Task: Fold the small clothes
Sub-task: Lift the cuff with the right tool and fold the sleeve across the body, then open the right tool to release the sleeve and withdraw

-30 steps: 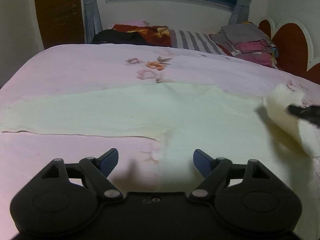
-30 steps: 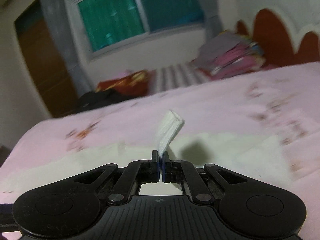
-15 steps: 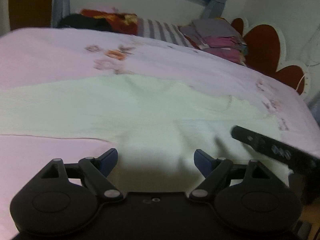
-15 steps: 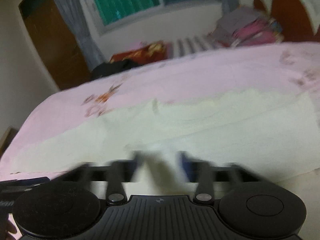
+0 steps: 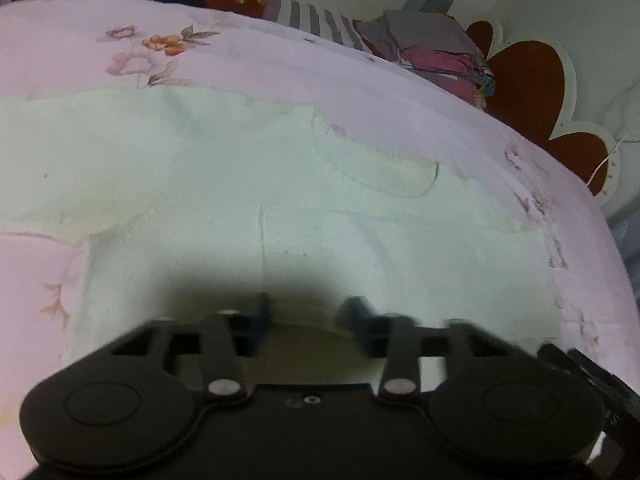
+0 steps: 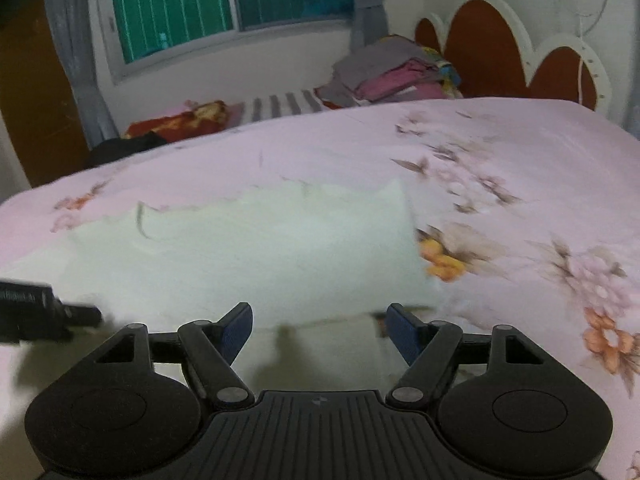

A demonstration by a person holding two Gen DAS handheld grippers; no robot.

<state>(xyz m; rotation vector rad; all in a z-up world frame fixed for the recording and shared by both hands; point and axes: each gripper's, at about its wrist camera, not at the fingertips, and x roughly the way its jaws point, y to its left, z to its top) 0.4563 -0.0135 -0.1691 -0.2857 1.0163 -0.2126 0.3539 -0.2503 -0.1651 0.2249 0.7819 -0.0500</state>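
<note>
Pale garment (image 5: pixel 280 208) lies flat on the pink floral bedspread (image 5: pixel 280 64), straight ahead of both my tools. My left gripper (image 5: pixel 306 318) sits low over its near edge, blurred, jaws partly apart with nothing between them. My right gripper (image 6: pixel 318 330) is level, jaws wide apart above the near hem. From there the cloth's long axis runs crosswise, its square end ahead-right of those jaws.

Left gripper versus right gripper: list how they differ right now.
The left gripper has its jaws partly closed and looks motion-blurred; the right gripper has its jaws spread wide and looks sharp. The left sits over the middle of the pale garment; the right sits near its right edge. Both hold nothing.
</note>
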